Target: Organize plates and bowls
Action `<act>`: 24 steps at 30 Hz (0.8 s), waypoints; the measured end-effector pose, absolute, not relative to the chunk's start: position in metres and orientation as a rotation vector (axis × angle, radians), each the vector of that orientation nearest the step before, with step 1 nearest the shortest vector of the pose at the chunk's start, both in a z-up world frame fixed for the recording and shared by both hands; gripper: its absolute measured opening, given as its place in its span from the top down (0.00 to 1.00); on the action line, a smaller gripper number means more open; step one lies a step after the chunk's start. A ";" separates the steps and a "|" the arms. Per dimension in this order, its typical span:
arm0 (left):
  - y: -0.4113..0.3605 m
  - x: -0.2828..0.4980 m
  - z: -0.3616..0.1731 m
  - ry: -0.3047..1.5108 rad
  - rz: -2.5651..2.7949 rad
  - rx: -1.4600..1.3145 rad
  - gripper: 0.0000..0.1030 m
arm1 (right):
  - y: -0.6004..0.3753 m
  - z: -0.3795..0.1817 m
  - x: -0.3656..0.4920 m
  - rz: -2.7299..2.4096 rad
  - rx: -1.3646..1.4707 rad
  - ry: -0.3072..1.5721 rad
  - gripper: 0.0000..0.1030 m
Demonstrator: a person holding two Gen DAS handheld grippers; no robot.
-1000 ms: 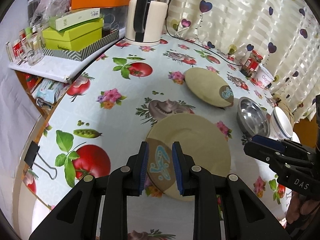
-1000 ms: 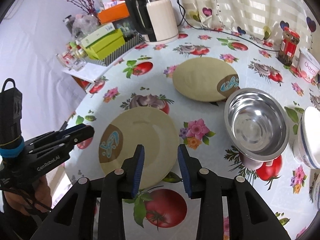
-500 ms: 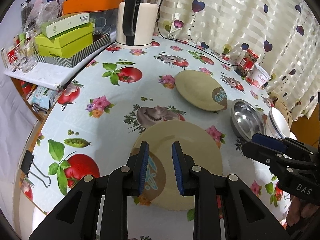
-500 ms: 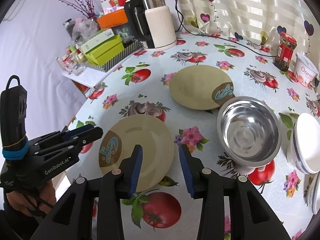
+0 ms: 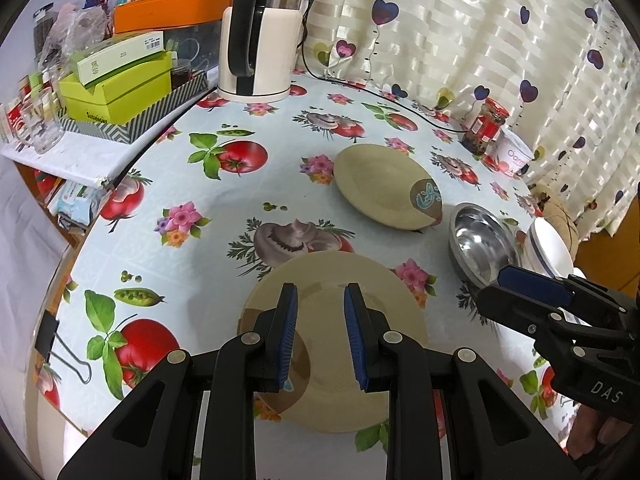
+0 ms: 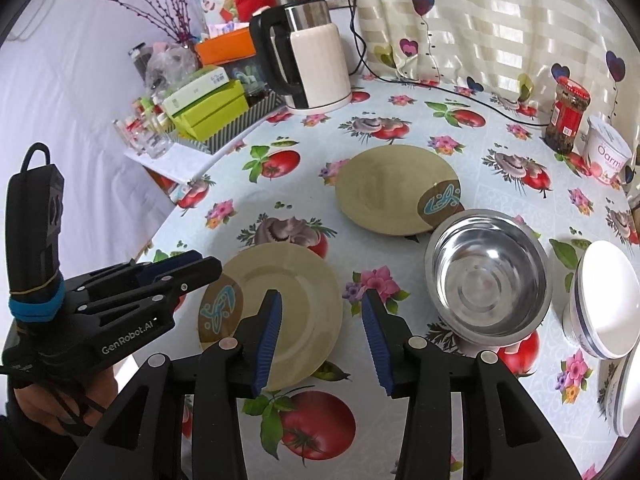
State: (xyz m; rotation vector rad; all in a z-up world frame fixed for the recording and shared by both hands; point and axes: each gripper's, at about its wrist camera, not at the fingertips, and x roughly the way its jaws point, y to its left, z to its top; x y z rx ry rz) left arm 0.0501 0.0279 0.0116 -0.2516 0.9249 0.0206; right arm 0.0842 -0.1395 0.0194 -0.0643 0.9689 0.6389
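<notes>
Both tools hang apart and empty: the left hand-held gripper (image 5: 320, 336) over the near plate (image 5: 360, 280), the right hand-held gripper (image 6: 324, 340) just beside it. Pinch the near rim, lift level, then stack onto the far plate (image 6: 384, 196), left of the steel bowl (image 6: 486, 276).

A home dining corner: the counter (image 6: 400, 92) wears a tomato-and-mushroom oilcloth, an electric kettle (image 6: 308, 64) stands far beyond the fingers, heart-print curtains (image 5: 500, 40) hang behind, and a chili jar (image 6: 568, 120) sits by a yogurt tub (image 6: 606, 154).
</notes>
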 end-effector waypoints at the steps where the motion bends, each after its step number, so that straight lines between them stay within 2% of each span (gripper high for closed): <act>1: 0.027 0.051 0.012 0.925 0.019 -0.252 0.76 | -0.140 0.020 0.085 0.640 -0.062 0.968 0.60; 24: 0.022 0.090 0.018 0.913 -0.004 -0.239 0.76 | -0.156 0.028 0.117 0.625 -0.036 0.942 0.60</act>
